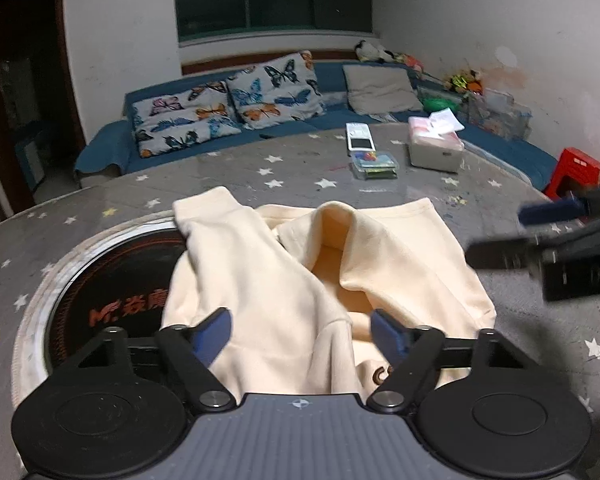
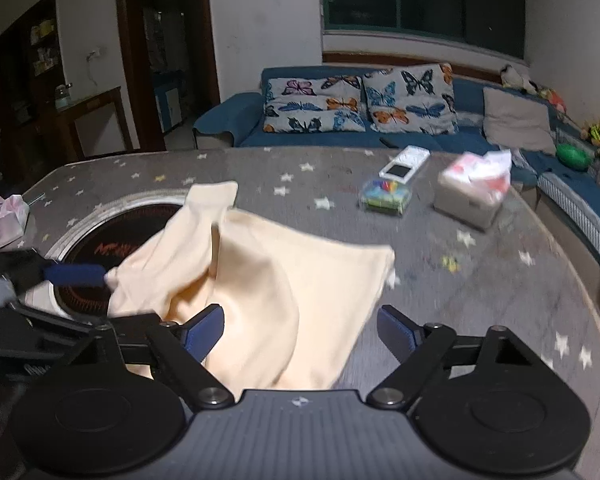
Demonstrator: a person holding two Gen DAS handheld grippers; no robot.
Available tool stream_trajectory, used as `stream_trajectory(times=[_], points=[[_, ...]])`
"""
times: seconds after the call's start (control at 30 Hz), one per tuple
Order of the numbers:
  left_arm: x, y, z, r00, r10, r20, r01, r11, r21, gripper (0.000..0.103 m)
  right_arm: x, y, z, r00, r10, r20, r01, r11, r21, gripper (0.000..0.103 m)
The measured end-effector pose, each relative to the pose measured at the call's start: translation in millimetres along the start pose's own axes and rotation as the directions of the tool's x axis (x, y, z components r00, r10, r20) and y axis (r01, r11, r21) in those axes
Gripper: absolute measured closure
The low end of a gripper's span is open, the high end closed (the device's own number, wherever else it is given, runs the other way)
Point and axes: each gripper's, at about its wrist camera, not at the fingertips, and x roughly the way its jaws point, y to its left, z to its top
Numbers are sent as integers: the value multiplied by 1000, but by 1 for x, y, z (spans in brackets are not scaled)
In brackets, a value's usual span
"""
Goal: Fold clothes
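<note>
A: One cream garment (image 1: 284, 280) lies bunched on the tabletop (image 1: 260, 168), draped partly over the round burner inset (image 1: 112, 280) at our nine o'clock.

B: Both tools hang wide apart: the left tool (image 1: 302, 332) straddles the near hem with cloth between its pads but no pinch, and the right tool (image 2: 300, 330) gapes over the corner toward three o'clock.

A: We judge it soft, light and floppy, a thick knit that will sag and drag rather than hold shape.

B: Then we'd take it at the edges: the cuffed sleeve (image 1: 204, 208) at eleven o'clock, or the hem corner (image 2: 384, 258) at one o'clock, pinching a single layer if we can.
</note>
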Motion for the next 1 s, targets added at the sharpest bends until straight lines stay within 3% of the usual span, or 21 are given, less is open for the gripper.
stream_trajectory(times=[0.13, 0.27, 0.33, 0.47, 0.57, 0.67, 0.73, 0.8, 1.0], points=[[12, 2, -1, 999, -31, -23, 31, 999, 22, 61, 16, 9, 20, 999, 41, -5, -42, 998, -50, 29], [12, 6, -6, 998, -61, -18, 62, 998, 15, 80, 38, 26, 33, 997, 71, -26, -74, 992, -105, 34], [9, 9, -7, 998, -66, -7, 66, 998, 8, 88, 51, 35, 36, 996, 79, -41, -84, 988, -131, 41], [3, 17, -9, 998, -67, 9, 67, 998, -19, 92, 78, 47, 40, 996, 62, -59, -71, 982, -173, 47], [-2, 23, -11, 998, -65, 17, 66, 997, -45, 93, 97, 51, 42, 996, 46, -79, -60, 980, -191, 58], [-7, 29, -13, 998, -62, 26, 64, 995, -78, 94, 110, 48, 40, 996, 14, -92, -31, 982, -186, 72], [-12, 34, -15, 998, -56, 34, 59, 994, -94, 94, 113, 43, 38, 995, 16, -97, -33, 985, -170, 89], [-17, 38, -17, 998, -48, 42, 52, 993, -107, 94, 111, 38, 36, 996, 10, -88, -24, 987, -156, 94], [-30, 53, -24, 998, -9, 55, 17, 989, -149, 95, 76, 9, 34, 999, -52, 4, 52, 994, -91, 97]])
